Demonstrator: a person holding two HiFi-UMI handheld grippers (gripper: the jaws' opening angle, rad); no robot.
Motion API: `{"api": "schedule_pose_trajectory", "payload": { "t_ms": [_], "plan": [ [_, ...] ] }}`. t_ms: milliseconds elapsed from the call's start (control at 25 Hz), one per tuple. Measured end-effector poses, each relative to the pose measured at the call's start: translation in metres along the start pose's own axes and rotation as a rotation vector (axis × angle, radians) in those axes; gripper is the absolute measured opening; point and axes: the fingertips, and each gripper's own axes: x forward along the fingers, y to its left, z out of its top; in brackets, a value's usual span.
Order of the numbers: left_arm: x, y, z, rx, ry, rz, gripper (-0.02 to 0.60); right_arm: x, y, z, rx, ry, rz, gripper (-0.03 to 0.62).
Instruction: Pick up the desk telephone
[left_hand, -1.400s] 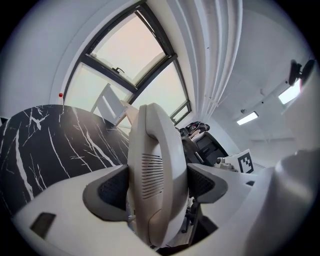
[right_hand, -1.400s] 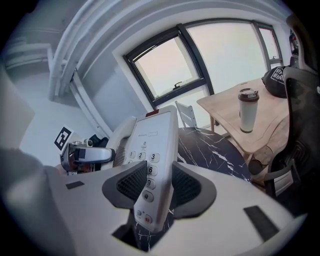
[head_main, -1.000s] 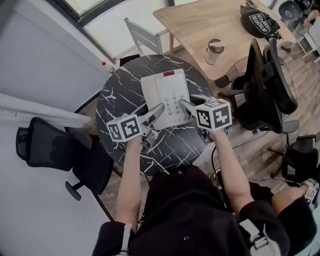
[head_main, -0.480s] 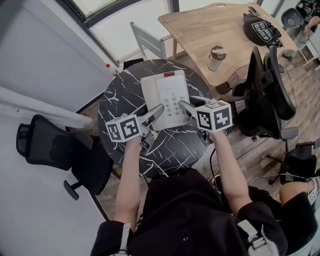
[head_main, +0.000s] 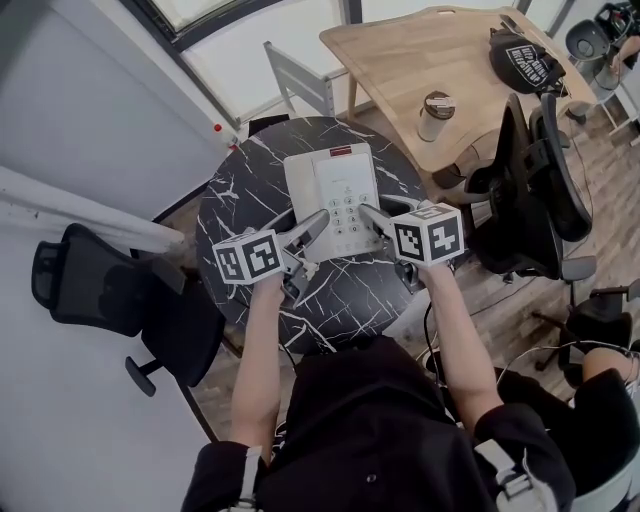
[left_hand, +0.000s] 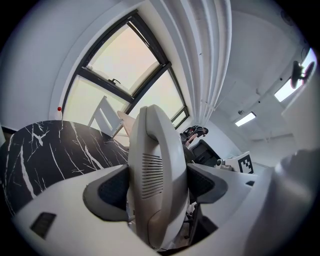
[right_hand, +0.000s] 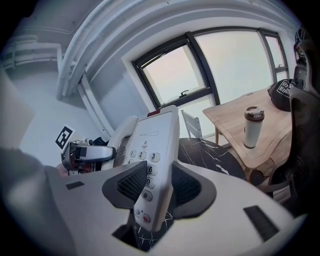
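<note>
A white desk telephone (head_main: 335, 190) with its handset on the left and a keypad on the right hangs over the round black marble table (head_main: 235, 190). My left gripper (head_main: 318, 222) is shut on the handset (left_hand: 155, 165) at the phone's left side, its pads (left_hand: 114, 189) pressing both flanks. My right gripper (head_main: 368, 213) is shut on the telephone's (right_hand: 152, 145) right edge by the keypad, and its pads (right_hand: 134, 182) clamp the body. In the right gripper view the phone is tilted, with marble showing below its near end. The left gripper (right_hand: 87, 152) shows beyond it.
A wooden table (head_main: 430, 50) at the back right carries a lidded cup (head_main: 433, 115) and a black bag (head_main: 525, 50). Black office chairs (head_main: 540, 170) stand to the right and another chair (head_main: 110, 300) to the left. A metal chair frame (head_main: 300, 75) stands behind the marble table.
</note>
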Motion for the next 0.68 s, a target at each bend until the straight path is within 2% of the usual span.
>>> {"api": "schedule_pose_trajectory", "payload": {
  "t_ms": [680],
  "plan": [
    [0.0069, 0.0011, -0.0079, -0.008, 0.015, 0.002, 0.374, 0.0013, -0.008, -0.007, -0.001, 0.017, -0.002, 0.172]
  ]
}}
